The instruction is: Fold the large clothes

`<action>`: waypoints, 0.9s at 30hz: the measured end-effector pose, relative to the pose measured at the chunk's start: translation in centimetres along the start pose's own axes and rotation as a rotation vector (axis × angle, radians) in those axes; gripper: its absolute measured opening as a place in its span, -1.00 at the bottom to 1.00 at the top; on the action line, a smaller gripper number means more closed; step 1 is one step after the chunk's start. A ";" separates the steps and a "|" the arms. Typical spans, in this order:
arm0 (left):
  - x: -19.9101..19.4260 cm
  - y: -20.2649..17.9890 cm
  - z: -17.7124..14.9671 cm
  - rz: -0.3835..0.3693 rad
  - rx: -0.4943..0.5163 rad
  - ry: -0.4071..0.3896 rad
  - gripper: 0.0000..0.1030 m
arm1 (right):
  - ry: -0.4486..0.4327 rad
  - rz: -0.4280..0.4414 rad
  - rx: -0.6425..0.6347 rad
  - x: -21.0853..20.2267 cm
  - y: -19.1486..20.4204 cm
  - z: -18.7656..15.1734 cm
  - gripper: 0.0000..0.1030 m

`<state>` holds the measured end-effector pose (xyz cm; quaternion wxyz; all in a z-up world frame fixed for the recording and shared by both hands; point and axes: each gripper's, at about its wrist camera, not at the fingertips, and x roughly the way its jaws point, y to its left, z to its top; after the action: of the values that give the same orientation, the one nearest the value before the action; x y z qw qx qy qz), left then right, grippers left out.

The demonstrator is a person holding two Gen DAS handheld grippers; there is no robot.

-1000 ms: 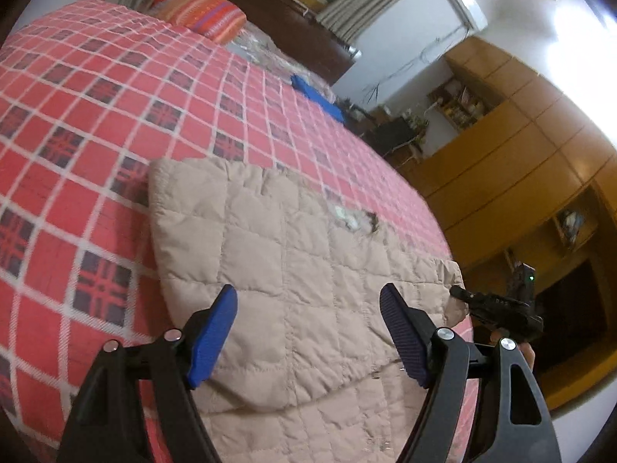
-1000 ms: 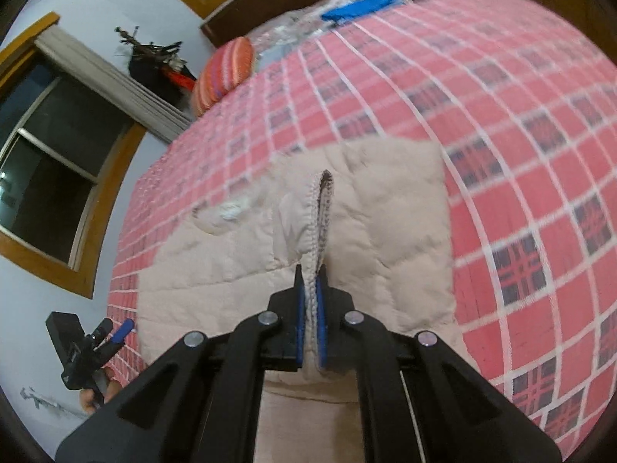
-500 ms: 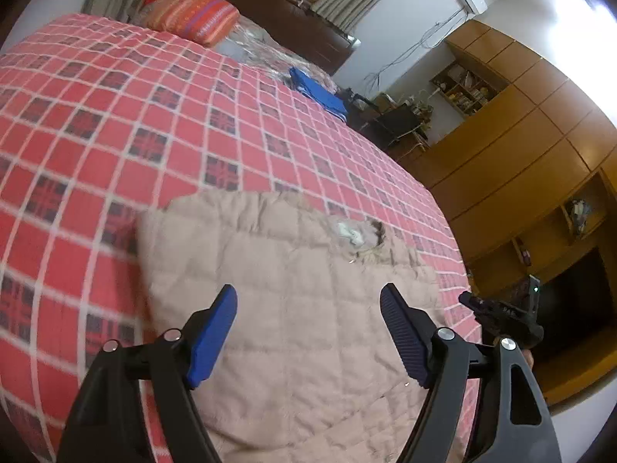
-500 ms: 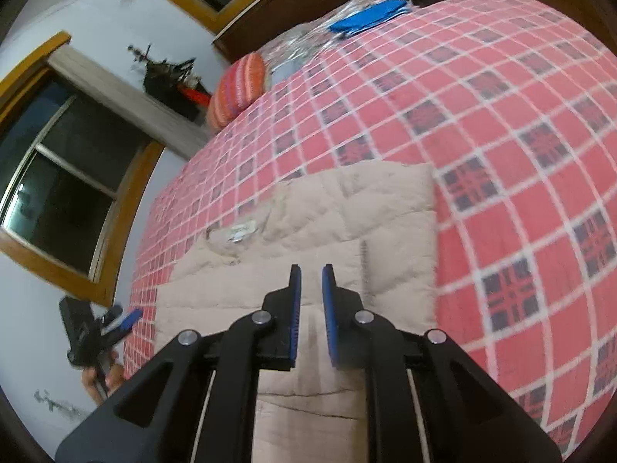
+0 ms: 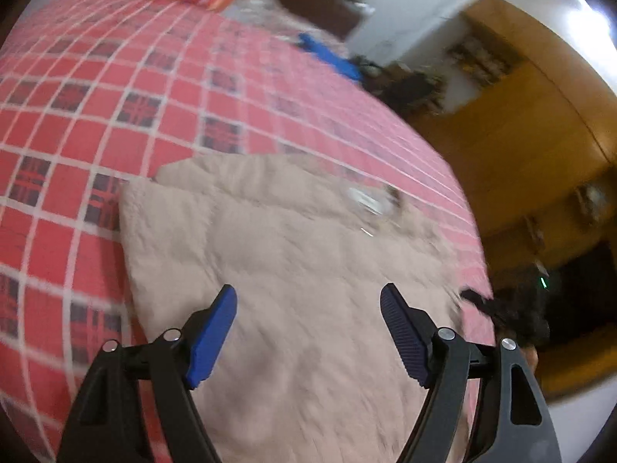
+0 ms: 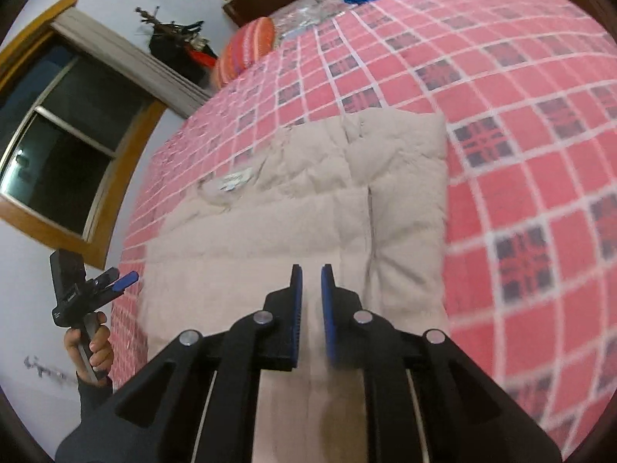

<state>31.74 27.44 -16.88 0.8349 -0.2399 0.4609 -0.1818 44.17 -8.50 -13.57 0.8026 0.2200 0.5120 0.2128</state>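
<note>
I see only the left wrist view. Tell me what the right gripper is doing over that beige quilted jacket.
Observer: The right gripper hangs over the beige quilted jacket, jaws a narrow gap apart, nothing between them.
Operator: Describe the jacket's right side.
Observer: A folded-in panel lies flat there, its inner edge a straight line running toward the collar.
Operator: Show me who holds my left gripper.
Observer: A hand in a dark sleeve grips the left gripper past the jacket's left edge.
</note>
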 end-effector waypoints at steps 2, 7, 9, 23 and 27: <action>-0.3 -0.3 -2.2 -0.024 0.031 0.034 0.50 | 0.020 0.014 -0.003 -0.4 -0.2 -1.4 -0.79; 3.4 0.8 -3.6 0.060 0.017 0.102 0.50 | 0.085 -0.067 -0.001 3.3 -0.9 -2.8 -0.87; 3.2 0.1 -3.9 0.091 0.037 0.094 0.50 | 0.074 -0.072 -0.001 3.2 -0.5 -3.3 -0.82; -7.3 1.9 -15.7 0.038 0.016 0.192 0.57 | 0.213 -0.002 -0.045 -8.4 -1.7 -13.4 0.18; -9.1 2.9 -20.8 0.062 0.001 0.249 0.57 | 0.267 -0.019 -0.032 -10.8 -2.9 -17.7 0.28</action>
<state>9.52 29.76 -21.89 0.7765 -0.2007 0.5680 -0.1847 24.15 -14.62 -14.08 0.7326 0.1721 0.6129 0.2409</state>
